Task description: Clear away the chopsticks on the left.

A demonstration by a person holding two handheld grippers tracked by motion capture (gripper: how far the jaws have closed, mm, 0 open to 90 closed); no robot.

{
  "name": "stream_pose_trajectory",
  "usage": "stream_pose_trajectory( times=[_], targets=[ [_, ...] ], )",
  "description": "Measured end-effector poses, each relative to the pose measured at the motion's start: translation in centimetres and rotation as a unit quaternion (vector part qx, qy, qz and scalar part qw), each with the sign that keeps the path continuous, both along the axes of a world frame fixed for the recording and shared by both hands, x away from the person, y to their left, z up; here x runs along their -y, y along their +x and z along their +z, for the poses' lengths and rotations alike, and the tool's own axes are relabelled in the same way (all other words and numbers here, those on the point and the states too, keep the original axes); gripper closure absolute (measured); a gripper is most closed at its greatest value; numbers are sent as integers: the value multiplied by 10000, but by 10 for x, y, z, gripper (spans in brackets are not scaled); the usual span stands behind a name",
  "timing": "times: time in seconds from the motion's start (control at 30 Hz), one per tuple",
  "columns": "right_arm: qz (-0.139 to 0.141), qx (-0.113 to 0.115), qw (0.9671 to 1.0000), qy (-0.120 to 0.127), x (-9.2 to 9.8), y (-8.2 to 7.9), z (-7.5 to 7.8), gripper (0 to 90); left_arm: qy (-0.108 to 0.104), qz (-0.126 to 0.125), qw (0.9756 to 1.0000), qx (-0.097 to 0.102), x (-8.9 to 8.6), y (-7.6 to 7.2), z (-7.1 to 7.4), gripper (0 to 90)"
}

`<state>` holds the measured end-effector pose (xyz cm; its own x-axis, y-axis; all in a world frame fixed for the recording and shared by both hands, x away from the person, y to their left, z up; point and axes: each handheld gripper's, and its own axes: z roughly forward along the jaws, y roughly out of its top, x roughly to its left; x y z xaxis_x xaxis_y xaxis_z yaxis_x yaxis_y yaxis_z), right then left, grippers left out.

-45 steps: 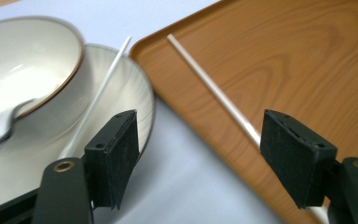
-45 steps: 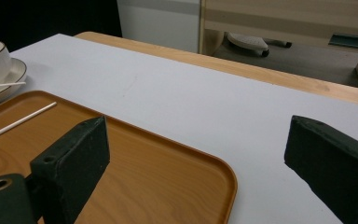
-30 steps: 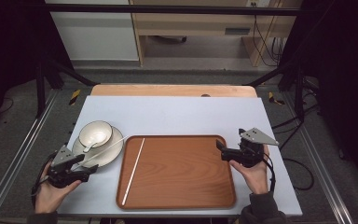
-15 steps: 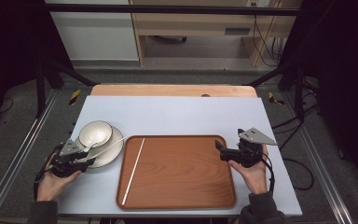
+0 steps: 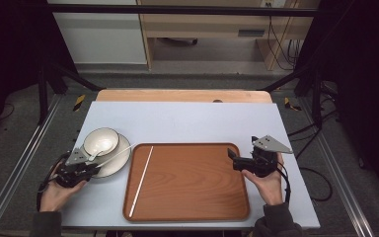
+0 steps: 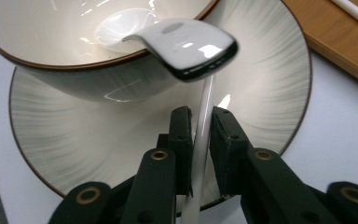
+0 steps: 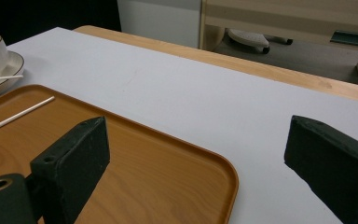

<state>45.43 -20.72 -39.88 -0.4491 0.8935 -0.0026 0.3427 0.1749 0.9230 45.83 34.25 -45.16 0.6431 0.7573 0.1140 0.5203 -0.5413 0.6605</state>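
While the left tool (image 6: 199, 135) sits at the near edge of the plate (image 6: 270, 74), its jaws have just been closing and now press on a white chopstick (image 6: 204, 116) that lies across that plate, beneath the handle of a white spoon (image 6: 186, 42) resting in the bowl (image 6: 51, 42). Bowl and plate stand at the left of the bench (image 5: 187, 121), just beside the wooden tray (image 5: 192, 182). A second chopstick (image 5: 142, 180) lies in the tray along its left side. At the tray's right edge, the right tool (image 7: 191, 154) is spread wide with nothing between its jaws; it appears to hover just above the bench, though contact cannot be confirmed.
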Motion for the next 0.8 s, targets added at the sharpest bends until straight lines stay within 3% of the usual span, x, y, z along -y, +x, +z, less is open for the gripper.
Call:
stream_pose_trajectory(
  times=[0.13,0.3,0.53,0.8],
  targets=[
    [-8,-19,10000,13,1,0,0,67,37,-60,10000,27,6,-4,2,835],
    [-8,-5,10000,27,2,-1,1,66,-183,-87,9998,49,6,-9,9,836],
    [-22,-10,10000,24,3,-1,2,64,-281,-22,9996,51,12,-17,16,837],
    [22,11,10000,16,2,-2,2,63,-353,1,9990,259,30,-31,27,837]
  ],
)
